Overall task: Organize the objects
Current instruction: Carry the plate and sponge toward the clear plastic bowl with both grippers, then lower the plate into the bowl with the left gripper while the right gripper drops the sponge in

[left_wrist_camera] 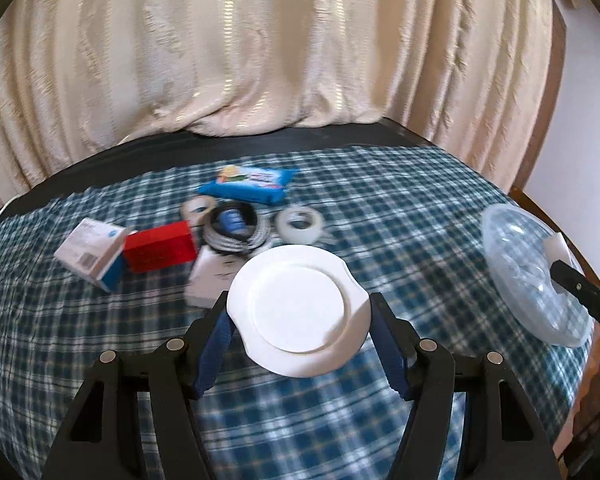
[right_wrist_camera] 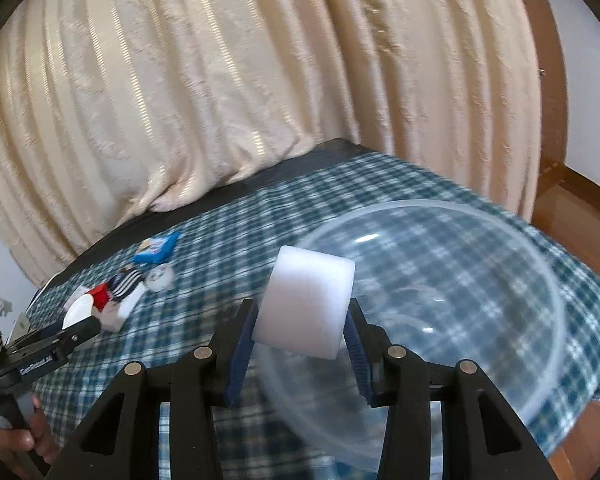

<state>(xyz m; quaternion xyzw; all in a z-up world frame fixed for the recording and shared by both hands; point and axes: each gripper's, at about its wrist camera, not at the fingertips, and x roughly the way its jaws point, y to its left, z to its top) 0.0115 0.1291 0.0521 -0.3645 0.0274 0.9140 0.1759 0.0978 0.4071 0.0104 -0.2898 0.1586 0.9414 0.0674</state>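
My left gripper (left_wrist_camera: pixel 300 306) is shut on a white round plate (left_wrist_camera: pixel 296 300), its pads pressing the rim on both sides, and holds it above the checked cloth (left_wrist_camera: pixel 400 208). My right gripper (right_wrist_camera: pixel 304 316) is shut on a white foam block (right_wrist_camera: pixel 308 300) at the rim of a clear plastic bowl (right_wrist_camera: pixel 460 272). The bowl hangs tilted from that grip. In the left wrist view the clear bowl (left_wrist_camera: pixel 532 276) and right gripper (left_wrist_camera: pixel 558 258) are at the far right. In the right wrist view the left gripper (right_wrist_camera: pixel 80 330) and plate (right_wrist_camera: pixel 78 310) are at the far left.
On the cloth beyond the plate lie a blue wipes pack (left_wrist_camera: pixel 248 184), two tape rolls (left_wrist_camera: pixel 198 210) (left_wrist_camera: pixel 300 220), a striped coil (left_wrist_camera: pixel 236 232), a red box (left_wrist_camera: pixel 160 246), a white and blue box (left_wrist_camera: pixel 92 252) and a white box (left_wrist_camera: pixel 210 276). A cream curtain (left_wrist_camera: pixel 260 48) hangs behind.
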